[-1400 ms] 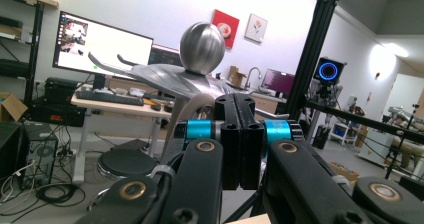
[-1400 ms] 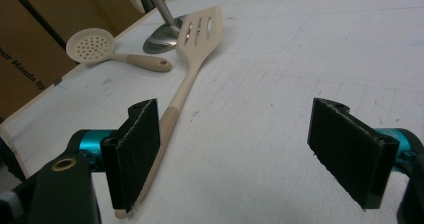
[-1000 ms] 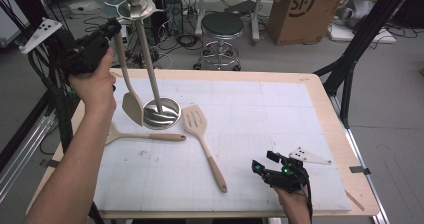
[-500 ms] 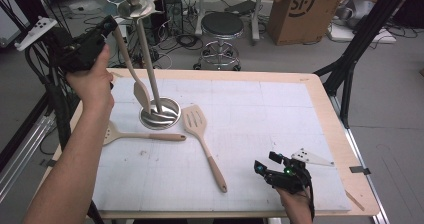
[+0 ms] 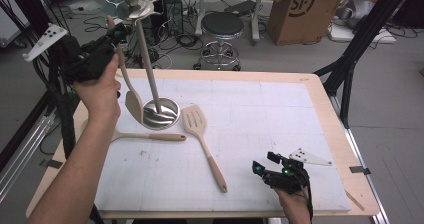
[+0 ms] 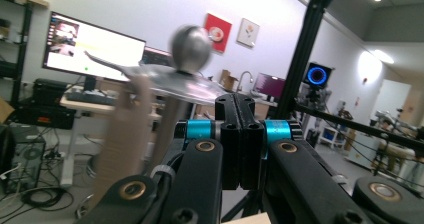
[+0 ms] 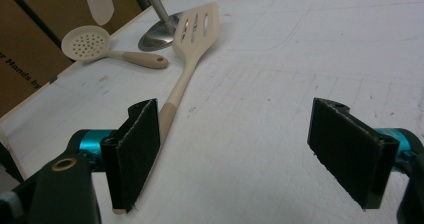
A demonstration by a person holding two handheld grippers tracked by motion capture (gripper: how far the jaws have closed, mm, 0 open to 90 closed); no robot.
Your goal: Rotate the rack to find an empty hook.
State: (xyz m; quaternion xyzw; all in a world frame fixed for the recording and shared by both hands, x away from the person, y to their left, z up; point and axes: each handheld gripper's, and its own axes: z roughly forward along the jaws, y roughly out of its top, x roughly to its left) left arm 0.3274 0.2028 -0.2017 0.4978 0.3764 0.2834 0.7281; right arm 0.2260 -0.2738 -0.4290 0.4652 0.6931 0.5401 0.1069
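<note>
- High view: my left gripper (image 5: 107,46) was raised beside the top of the steel rack (image 5: 150,79), with a beige spatula (image 5: 131,96) hanging close by the pole, its blade just over the rack's round base. I judged the job to be hanging utensils on the rack, with this one at or near its hook. Two were left on the table (image 5: 280,109): a slotted turner (image 5: 202,139) and a skimmer (image 5: 150,136). My right gripper (image 5: 272,171) sat low near the front edge, holding nothing.
- Left gripper view: my jaws were pressed together with nothing between them. The spatula's blurred handle (image 6: 125,134) stood just to their left, under the rack's disc and ball (image 6: 190,44); whether it hung on a hook I couldn't tell.
- Right gripper view: my jaws stood wide apart, the turner's (image 7: 192,49) handle end lying by the left one. The skimmer (image 7: 95,48) lay beyond, near the rack's base (image 7: 157,36).
</note>
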